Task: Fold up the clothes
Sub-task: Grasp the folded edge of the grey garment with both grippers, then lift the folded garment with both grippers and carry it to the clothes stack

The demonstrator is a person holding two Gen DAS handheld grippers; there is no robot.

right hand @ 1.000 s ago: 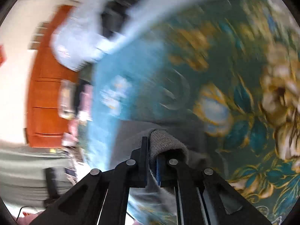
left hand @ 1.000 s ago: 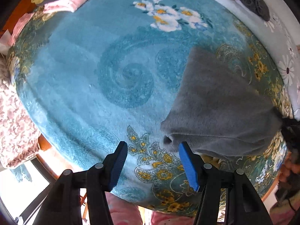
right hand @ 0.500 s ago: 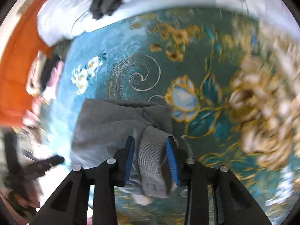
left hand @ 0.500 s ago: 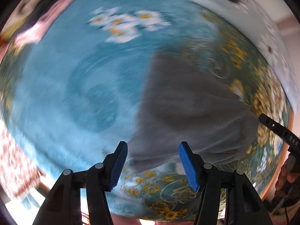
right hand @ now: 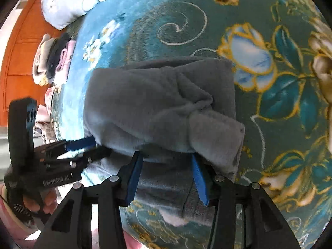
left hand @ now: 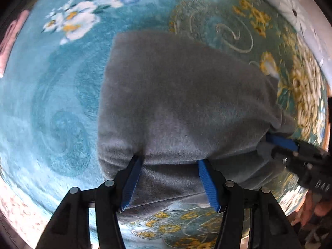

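A grey fleece garment (left hand: 186,103) lies folded on a teal floral blanket (left hand: 51,103). My left gripper (left hand: 170,161) is open, its blue pads astride the garment's near edge, with cloth between the jaws. My right gripper (right hand: 166,157) is open too, its pads astride the near edge at the garment's other end (right hand: 155,108), where a cuffed end lies bunched. Each gripper shows in the other's view: the right one at the right edge (left hand: 290,147), the left one at the left (right hand: 83,145).
A stack of folded clothes (right hand: 51,62) sits at the blanket's far edge by an orange wooden cabinet (right hand: 18,51). A pale blue pillow (right hand: 68,2) lies at the head. White floral bedding (left hand: 300,10) borders the blanket.
My right gripper let go of the grey cloth and opened. Both grippers moved in to the garment's near edge and now straddle it.
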